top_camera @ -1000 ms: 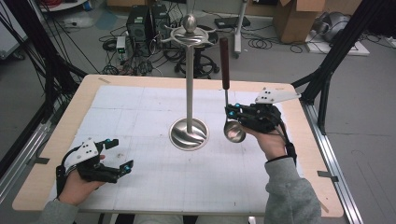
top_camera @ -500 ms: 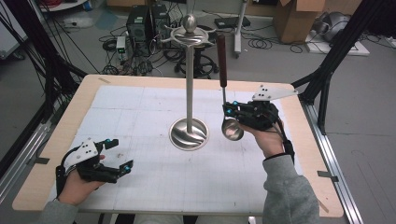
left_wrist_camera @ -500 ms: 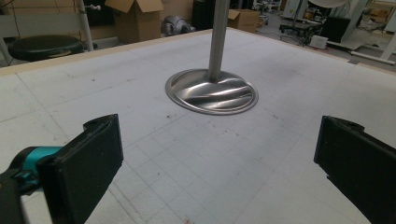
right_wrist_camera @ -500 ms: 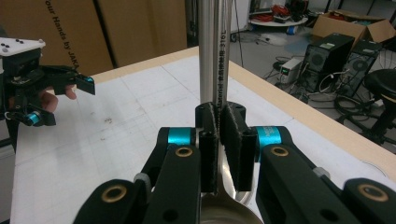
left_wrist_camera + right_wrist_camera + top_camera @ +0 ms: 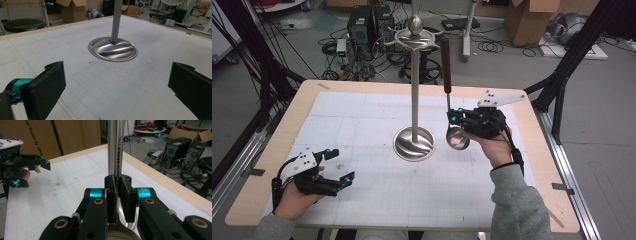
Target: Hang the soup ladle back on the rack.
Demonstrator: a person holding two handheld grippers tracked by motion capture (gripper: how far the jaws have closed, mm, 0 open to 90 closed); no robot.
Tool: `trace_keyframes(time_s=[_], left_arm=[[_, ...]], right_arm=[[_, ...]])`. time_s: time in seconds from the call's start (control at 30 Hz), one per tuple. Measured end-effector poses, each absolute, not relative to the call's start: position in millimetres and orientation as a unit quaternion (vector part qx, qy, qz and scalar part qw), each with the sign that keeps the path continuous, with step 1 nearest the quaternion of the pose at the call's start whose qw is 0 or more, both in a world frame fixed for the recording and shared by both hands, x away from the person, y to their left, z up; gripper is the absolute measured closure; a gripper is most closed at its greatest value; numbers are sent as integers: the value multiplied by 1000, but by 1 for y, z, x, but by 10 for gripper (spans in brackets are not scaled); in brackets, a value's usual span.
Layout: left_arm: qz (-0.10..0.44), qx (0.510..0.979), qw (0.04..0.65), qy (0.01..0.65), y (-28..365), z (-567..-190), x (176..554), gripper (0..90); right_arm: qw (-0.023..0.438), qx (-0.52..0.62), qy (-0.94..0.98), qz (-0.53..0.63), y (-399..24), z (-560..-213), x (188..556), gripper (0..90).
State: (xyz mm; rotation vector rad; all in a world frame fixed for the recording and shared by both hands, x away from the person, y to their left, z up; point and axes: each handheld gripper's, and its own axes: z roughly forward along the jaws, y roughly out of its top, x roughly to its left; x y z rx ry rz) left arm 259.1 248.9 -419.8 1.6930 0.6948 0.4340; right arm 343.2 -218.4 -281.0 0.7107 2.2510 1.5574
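Note:
A tall steel stand rises from a round base at mid-table, with a hooked ring and a ball at its top. My right gripper is shut on the thin metal stem of a ladle. The ladle is upright, brown wooden handle up and bowl down, just right of the pole. In the right gripper view the pads clamp the stem in front of the pole. My left gripper rests open at the near left with nothing between its jaws; the base lies ahead of it.
The white gridded mat covers the wooden table. Black frame posts flank the table. Computer towers, cables and cardboard boxes sit on the floor beyond the far edge.
The right hand has drifted slightly left and up with the ladle, bringing its handle closer to the stand's top. The left hand has stayed put.

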Motion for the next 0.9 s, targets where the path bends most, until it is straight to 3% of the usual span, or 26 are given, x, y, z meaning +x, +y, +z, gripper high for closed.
trace_keyframes(time_s=[0.9], left_arm=[[184,730,587,297,248,-421,259,18]], right_arm=[[150,247,791,538,-201,-283,348,847]])
